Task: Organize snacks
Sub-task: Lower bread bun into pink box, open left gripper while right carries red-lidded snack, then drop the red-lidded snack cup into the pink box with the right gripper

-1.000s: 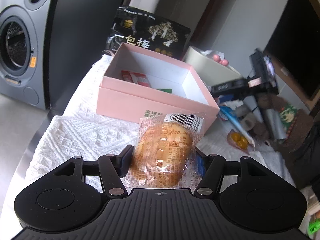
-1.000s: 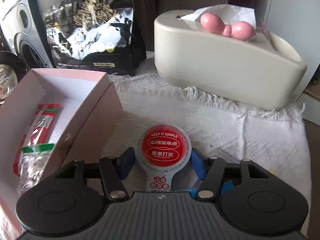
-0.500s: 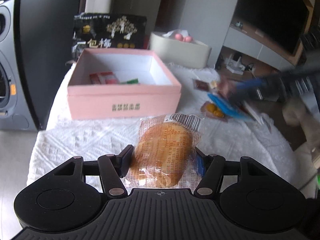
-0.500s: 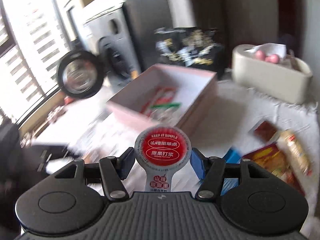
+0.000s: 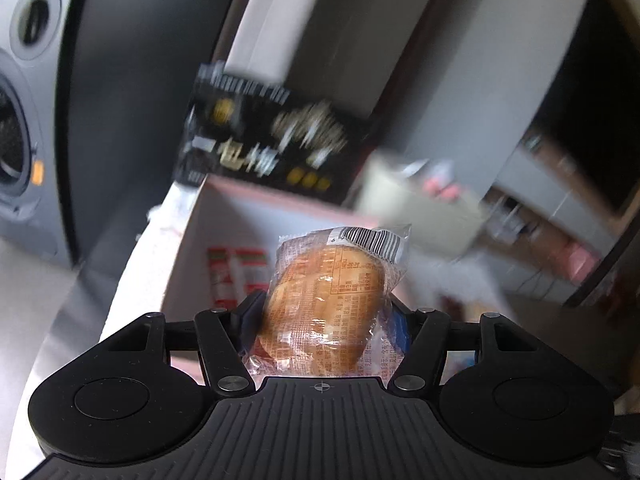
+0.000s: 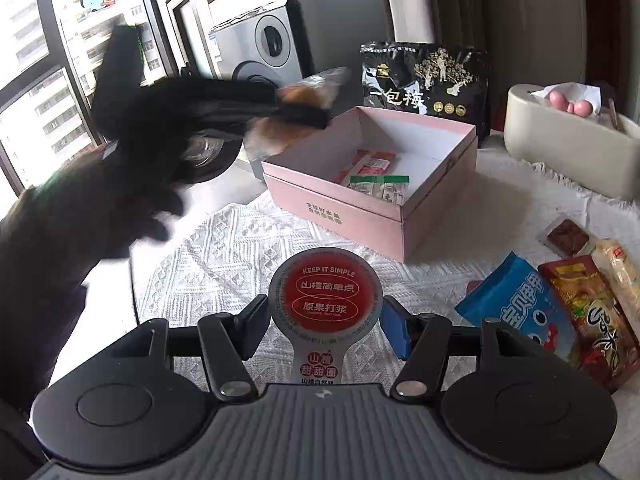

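Note:
My left gripper (image 5: 326, 320) is shut on a wrapped golden bun (image 5: 324, 296) and hangs over the near-left rim of the open pink box (image 5: 188, 256), where red sachets (image 5: 236, 272) lie. From the right wrist view the left gripper (image 6: 304, 110), blurred, holds the bun (image 6: 308, 92) above the pink box (image 6: 436, 224)'s left corner. My right gripper (image 6: 324, 320) is shut on a round red-labelled hawthorn snack (image 6: 324, 292), hovering over the white cloth (image 6: 224, 248) in front of the box. Red packets (image 6: 372, 162) and green-topped packets (image 6: 380, 188) lie inside.
A black plum bag (image 6: 424, 80) stands behind the box, a cream tissue holder (image 6: 568, 148) to its right. A blue pouch (image 6: 520, 308), a red-brown pouch (image 6: 592, 316) and small packets (image 6: 568, 236) lie on the cloth at right. A gloved hand (image 6: 120, 184) and washing machine (image 6: 260, 48) are at left.
The left gripper has carried the bun forward and up, from in front of the pink box to over its edge. The right gripper's swing away from the box has slowed; its snack stays clamped.

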A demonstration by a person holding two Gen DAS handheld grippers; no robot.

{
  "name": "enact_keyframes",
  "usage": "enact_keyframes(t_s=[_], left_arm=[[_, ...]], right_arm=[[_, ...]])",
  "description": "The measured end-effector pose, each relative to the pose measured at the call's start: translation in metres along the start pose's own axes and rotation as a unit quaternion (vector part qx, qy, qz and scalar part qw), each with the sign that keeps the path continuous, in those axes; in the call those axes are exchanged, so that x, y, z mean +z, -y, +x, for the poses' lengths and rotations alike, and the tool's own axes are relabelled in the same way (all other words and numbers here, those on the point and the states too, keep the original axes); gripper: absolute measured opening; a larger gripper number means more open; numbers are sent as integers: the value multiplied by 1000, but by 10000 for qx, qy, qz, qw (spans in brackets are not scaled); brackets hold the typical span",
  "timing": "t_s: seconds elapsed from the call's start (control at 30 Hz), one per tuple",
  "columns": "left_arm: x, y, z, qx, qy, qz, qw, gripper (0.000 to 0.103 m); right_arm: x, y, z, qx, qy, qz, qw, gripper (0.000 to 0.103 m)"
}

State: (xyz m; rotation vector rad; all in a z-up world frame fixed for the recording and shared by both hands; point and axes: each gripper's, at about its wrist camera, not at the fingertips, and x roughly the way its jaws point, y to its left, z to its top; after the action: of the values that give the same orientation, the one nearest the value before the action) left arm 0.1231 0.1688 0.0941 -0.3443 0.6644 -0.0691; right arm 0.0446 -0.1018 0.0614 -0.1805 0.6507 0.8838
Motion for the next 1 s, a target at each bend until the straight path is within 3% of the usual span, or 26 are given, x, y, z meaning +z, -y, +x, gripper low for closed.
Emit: enact_keyframes(t_s=[0.1, 0.23, 0.4, 0.57, 0.7, 0.8, 0.87, 1.0], left_arm=[[-2, 0, 23, 688, -75, 227, 9973, 72], [-8, 4, 21, 799, 326, 443, 9953, 71], [-5, -1, 1, 455, 1038, 349, 9929, 70], [-6, -10, -19, 338, 1318, -70, 9907, 70], [-26, -10, -33, 220, 1278, -268, 9912, 70], [-40, -9, -38, 251, 1109, -250, 9932, 70], [-47, -9, -43, 269, 1075, -241, 9935, 70], [-53, -10, -47, 198, 1026, -240, 9942, 70]], right_arm=[[-2, 1, -1, -112, 74, 7, 9999, 60], [-5, 7, 1, -163, 61, 148, 9997, 60], [0, 15, 15, -277, -29, 355, 9990, 60], [30, 12, 15, -393, 366, 218, 9983, 60], [75, 18, 27, -430, 793, 394, 9951, 60], [109, 25, 52, -798, 1139, 544, 9888, 61], [128, 30, 71, -790, 1257, 592, 9871, 61], [150, 43, 99, -973, 909, 550, 9896, 61]])
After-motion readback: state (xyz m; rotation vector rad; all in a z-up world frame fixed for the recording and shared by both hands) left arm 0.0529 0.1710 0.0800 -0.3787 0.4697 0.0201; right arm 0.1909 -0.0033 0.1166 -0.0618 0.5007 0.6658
